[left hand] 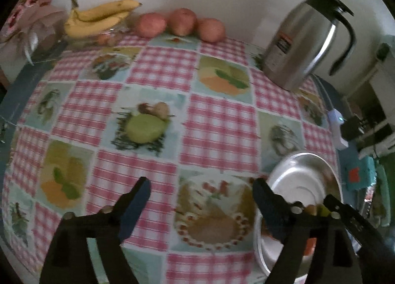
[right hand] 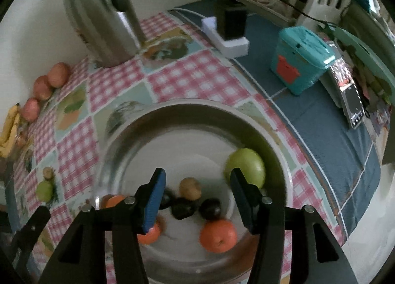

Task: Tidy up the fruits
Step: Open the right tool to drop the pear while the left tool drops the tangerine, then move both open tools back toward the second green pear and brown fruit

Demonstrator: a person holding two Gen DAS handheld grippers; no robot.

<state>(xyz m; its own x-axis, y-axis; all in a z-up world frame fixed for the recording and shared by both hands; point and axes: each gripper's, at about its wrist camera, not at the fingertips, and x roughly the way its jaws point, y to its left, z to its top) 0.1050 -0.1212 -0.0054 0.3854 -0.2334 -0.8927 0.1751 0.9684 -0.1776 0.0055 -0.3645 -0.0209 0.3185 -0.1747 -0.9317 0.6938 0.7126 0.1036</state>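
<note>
A steel bowl (right hand: 249, 121) sits on the checked tablecloth and holds a green apple (right hand: 246, 166), oranges (right hand: 218, 235), dark plums (right hand: 209, 208) and a small brown fruit (right hand: 190, 187). My right gripper (right hand: 197, 197) is open and empty just above the bowl's fruit. My left gripper (left hand: 201, 193) is open and empty over the cloth, left of the bowl (left hand: 296, 168). Three red apples (left hand: 181, 22) and bananas (left hand: 98, 18) lie at the table's far edge by the wall; they also show in the right wrist view (right hand: 44, 86).
A steel thermos jug (left hand: 301, 42) stands at the far right of the cloth (right hand: 98, 17). A teal box (right hand: 300, 59), a white charger block (right hand: 229, 37) and a phone (right hand: 348, 93) lie on the blue cover to the right.
</note>
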